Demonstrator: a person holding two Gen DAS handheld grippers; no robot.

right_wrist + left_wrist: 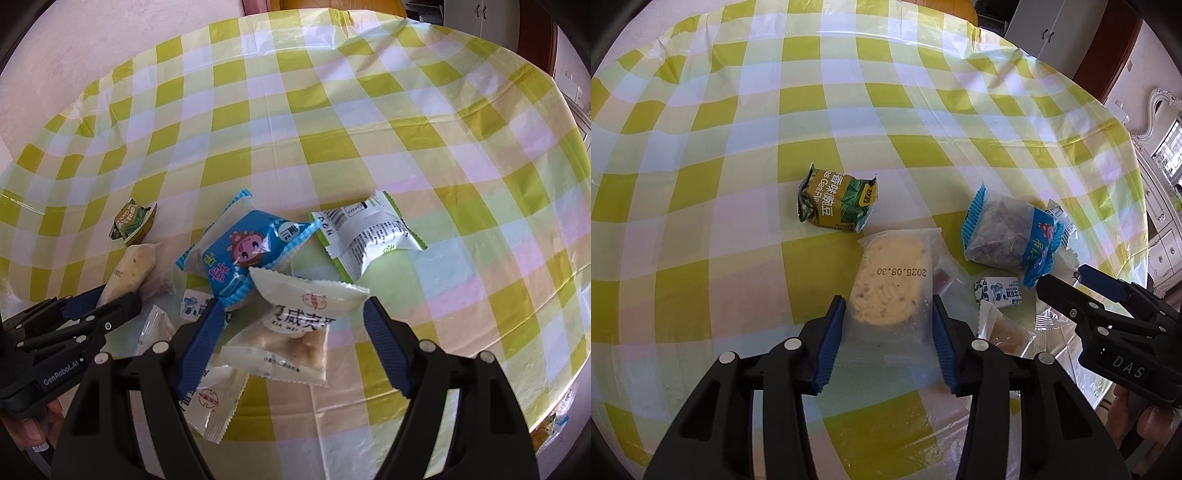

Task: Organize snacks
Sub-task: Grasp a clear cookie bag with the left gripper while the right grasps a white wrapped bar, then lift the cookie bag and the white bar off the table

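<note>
Several snack packets lie on the checked tablecloth (pixel 738 184). My left gripper (pixel 888 310) has its jaws on both sides of a clear cookie packet (pixel 890 280) dated 2025.08.30, touching its edges. A green pea packet (pixel 836 201) lies beyond it, apart. A blue-edged packet (pixel 1012 236) and a small blue-white candy (pixel 997 291) lie to the right. My right gripper (pixel 293 312) is open over a white wafer packet (pixel 291 325). The blue packet (pixel 243 251) and a white-green packet (pixel 369 236) lie just ahead. The left gripper also shows in the right wrist view (pixel 110 306).
Another white packet (pixel 214 398) lies under my right gripper's left finger. The round table's edge (pixel 554 376) curves close on the right. White cabinets (pixel 1049 26) and ornate furniture (pixel 1160 206) stand beyond the table. An orange chair (pixel 332 5) is at the far side.
</note>
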